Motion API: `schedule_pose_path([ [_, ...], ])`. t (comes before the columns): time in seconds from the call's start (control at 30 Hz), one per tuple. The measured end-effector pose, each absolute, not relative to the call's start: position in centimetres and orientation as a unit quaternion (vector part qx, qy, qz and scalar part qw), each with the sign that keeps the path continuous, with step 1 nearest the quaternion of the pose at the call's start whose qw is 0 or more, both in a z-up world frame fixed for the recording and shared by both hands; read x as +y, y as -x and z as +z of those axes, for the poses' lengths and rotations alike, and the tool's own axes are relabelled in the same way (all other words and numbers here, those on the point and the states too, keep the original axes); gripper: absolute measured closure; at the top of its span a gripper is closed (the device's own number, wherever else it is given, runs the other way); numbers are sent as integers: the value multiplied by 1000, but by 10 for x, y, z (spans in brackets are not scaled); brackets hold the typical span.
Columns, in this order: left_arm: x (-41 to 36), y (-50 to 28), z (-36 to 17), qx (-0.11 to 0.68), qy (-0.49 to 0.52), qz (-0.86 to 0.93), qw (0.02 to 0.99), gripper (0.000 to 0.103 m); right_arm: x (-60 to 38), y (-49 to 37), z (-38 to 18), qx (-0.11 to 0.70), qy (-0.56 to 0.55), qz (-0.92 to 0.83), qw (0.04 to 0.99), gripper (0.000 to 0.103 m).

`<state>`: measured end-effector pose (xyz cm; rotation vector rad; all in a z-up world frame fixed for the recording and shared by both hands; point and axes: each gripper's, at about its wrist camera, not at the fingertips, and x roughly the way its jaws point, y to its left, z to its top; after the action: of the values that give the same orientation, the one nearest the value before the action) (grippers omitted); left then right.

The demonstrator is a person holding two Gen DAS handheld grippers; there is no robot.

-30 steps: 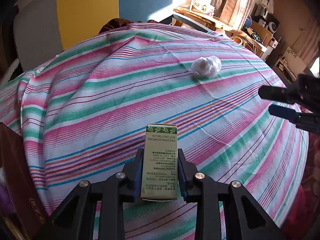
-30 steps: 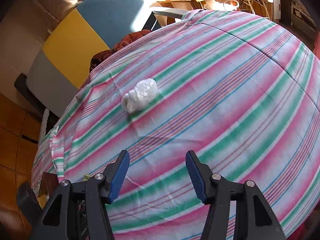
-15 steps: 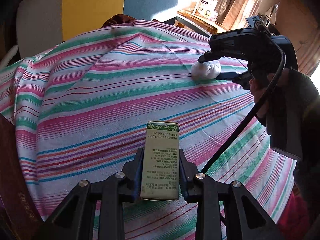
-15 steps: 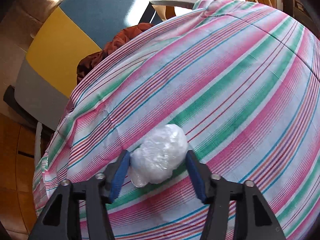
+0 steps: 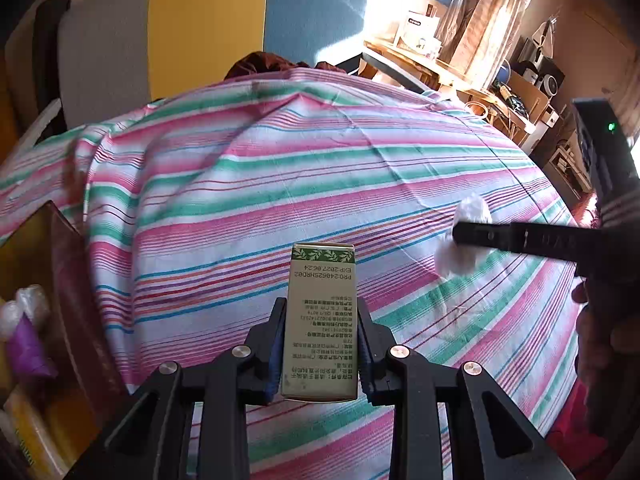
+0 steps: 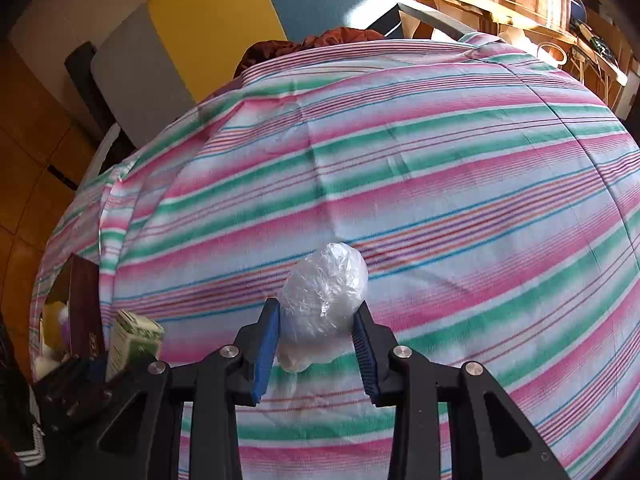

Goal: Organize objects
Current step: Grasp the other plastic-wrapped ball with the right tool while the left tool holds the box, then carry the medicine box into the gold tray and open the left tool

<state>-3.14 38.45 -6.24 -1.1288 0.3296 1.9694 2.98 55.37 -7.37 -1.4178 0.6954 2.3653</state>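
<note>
A tall cream box with a green leaf band point(image 5: 323, 276) stands upright between the pads of my left gripper point(image 5: 320, 308), which is shut on its lower half above the striped cloth point(image 5: 280, 176). The same box point(image 6: 132, 340) shows at the lower left of the right wrist view. A crumpled ball of clear plastic point(image 6: 326, 284) sits between the blue pads of my right gripper point(image 6: 318, 314); the jaws are closing onto it and both pads press its sides. From the left wrist view that ball point(image 5: 474, 208) is partly hidden behind a black finger point(image 5: 500, 236).
A dark brown open box point(image 5: 76, 300) holding small wrapped items stands at the cloth's left edge, also seen as a brown box point(image 6: 84, 312). Yellow, blue and grey cushions point(image 5: 208, 28) lie behind. A cluttered wooden desk point(image 5: 440, 68) is at the far right.
My right gripper reached the plastic ball, closed on it and carried it nearer and to the right. My left gripper rose a little with the box still held.
</note>
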Motion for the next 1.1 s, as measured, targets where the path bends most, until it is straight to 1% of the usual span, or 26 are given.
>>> schedule_pose_path([
  [0.07, 372, 25, -52, 126, 439, 788, 412, 72, 543, -39, -76, 249, 492, 823, 138, 68],
  [0.27, 330, 6, -22, 124, 400, 818, 394, 72, 515, -45, -82, 231, 488, 833, 120, 68],
  [0.47, 291, -8, -4, 125, 376, 838, 374, 72, 522, -45, -85, 241, 480, 835, 116, 68],
  [0.7, 264, -19, 3, 117, 373, 846, 363, 72, 523, -46, -87, 247, 476, 836, 115, 68],
  [1.1, 243, -25, 2, 114, 376, 852, 345, 72, 523, -44, -88, 248, 475, 836, 115, 68],
])
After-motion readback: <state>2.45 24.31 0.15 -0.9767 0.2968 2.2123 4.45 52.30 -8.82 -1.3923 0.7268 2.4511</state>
